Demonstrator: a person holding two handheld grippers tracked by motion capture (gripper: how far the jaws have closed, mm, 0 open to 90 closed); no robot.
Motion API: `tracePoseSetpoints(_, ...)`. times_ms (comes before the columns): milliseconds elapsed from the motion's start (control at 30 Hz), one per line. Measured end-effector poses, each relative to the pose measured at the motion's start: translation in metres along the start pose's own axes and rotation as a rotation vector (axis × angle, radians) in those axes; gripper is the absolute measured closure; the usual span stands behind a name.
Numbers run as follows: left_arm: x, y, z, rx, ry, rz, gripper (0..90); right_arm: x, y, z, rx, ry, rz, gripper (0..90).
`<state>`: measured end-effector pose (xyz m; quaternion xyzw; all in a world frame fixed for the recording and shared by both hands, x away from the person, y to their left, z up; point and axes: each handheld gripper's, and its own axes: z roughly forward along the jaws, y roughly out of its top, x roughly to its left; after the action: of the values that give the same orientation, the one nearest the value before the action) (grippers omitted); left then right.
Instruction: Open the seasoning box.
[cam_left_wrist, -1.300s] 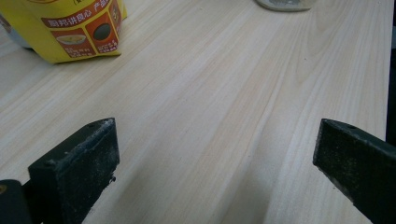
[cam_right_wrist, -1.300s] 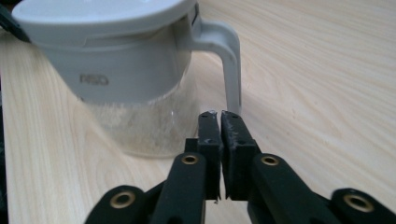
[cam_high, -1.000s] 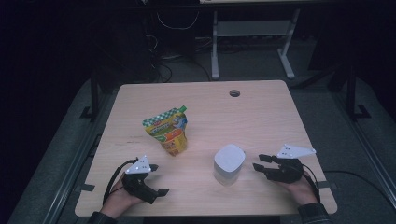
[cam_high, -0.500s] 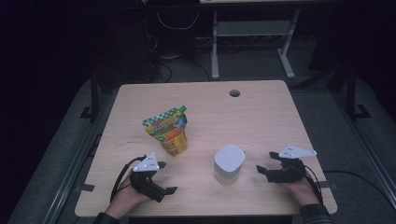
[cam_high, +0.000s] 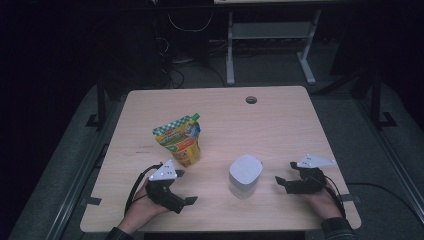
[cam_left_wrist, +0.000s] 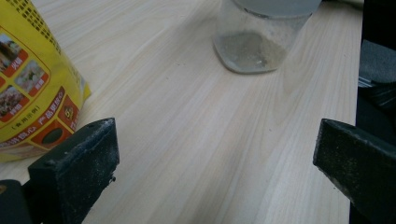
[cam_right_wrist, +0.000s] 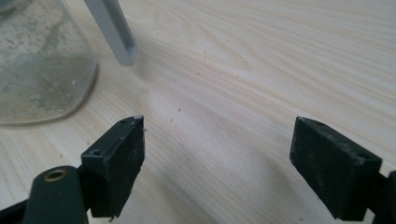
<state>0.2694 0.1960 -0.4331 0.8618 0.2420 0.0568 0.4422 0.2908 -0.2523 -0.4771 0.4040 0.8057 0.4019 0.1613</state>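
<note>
Yellow pouch (cam_high: 180, 140) print unreadable; left gripper (cam_high: 184, 200), right gripper (cam_high: 281, 182) fingers wide, empty, right's just opened.

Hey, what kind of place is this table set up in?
Probably a lab or workshop: a wooden desk with a cable hole, cables by a metal stand behind, and dark floor around.

Each hand-held gripper is black: the left hand-held gripper (cam_high: 184, 199) and the right hand-held gripper (cam_high: 284, 182) each carry a pale grey three-cornered plate on top and trail a thin black cable. Their jaws are blocky, dust-flecked black pads; a brass-coloured screw sits beside one right pad. Dark sleeve cuffs cover both wrists.
</note>
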Motion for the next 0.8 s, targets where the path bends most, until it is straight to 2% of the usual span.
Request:
tracePoseSetpoints(167, -0.004, 0.006, 0.004, -0.004, -0.013, 0.001, 0.0, 0.001, 0.0, 0.003, 0.01, -0.007, -0.004, 17.6)
tracePoseSetpoints(300, -0.007, 0.014, 0.008, -0.011, -0.025, 0.02, 0.0, 0.003, 0.0, 0.005, 0.029, -0.01, -0.019, 17.6)
tracePoseSetpoints(400, -0.009, 0.019, 0.011, -0.021, -0.036, 0.021, 0.0, 0.003, 0.0, 0.005, 0.029, -0.013, -0.008, 17.6)
tracePoseSetpoints(533, -0.012, 0.025, 0.015, -0.023, -0.047, 0.036, 0.0, 0.001, -0.001, 0.002, -0.003, -0.003, -0.008, 17.5)
tracePoseSetpoints(600, -0.013, 0.028, 0.017, -0.023, -0.052, 0.042, 0.0, 0.0, -0.001, 0.001, -0.015, -0.001, 0.006, 17.3)
tracePoseSetpoints(800, -0.013, 0.037, 0.025, -0.024, -0.067, 0.057, 0.0, 0.001, -0.001, 0.001, -0.016, -0.002, 0.002, 17.3)
